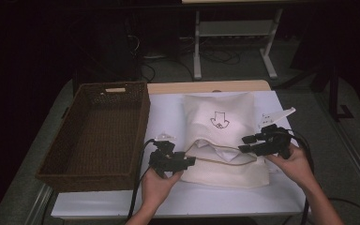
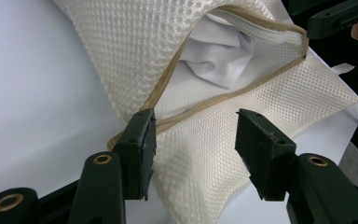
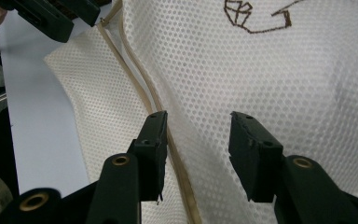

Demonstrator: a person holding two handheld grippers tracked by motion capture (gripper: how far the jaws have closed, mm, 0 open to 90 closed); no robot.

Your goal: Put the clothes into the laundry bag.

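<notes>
A white mesh bag (image 1: 218, 105) with a brown stitched motif (image 1: 219, 120) lies on the white table (image 1: 201, 199). Its tan zipper (image 1: 218, 160) gapes open, and white cloth (image 2: 221, 58) shows inside. My left gripper (image 1: 188, 161) sits at the left end of the opening. In the left gripper view its jaws (image 2: 196, 140) stand apart over the mesh, one pad beside the zipper tape (image 2: 168, 84). My right gripper (image 1: 243, 143) is at the opening's right end, jaws (image 3: 198, 140) also apart over the mesh next to the zipper (image 3: 140, 88).
An empty brown wicker basket (image 1: 93, 140) stands on the left of the table, close to my left gripper. Bare table lies in front of the bag. Beyond the table are a desk's white legs (image 1: 197, 44) and cables on the dark floor.
</notes>
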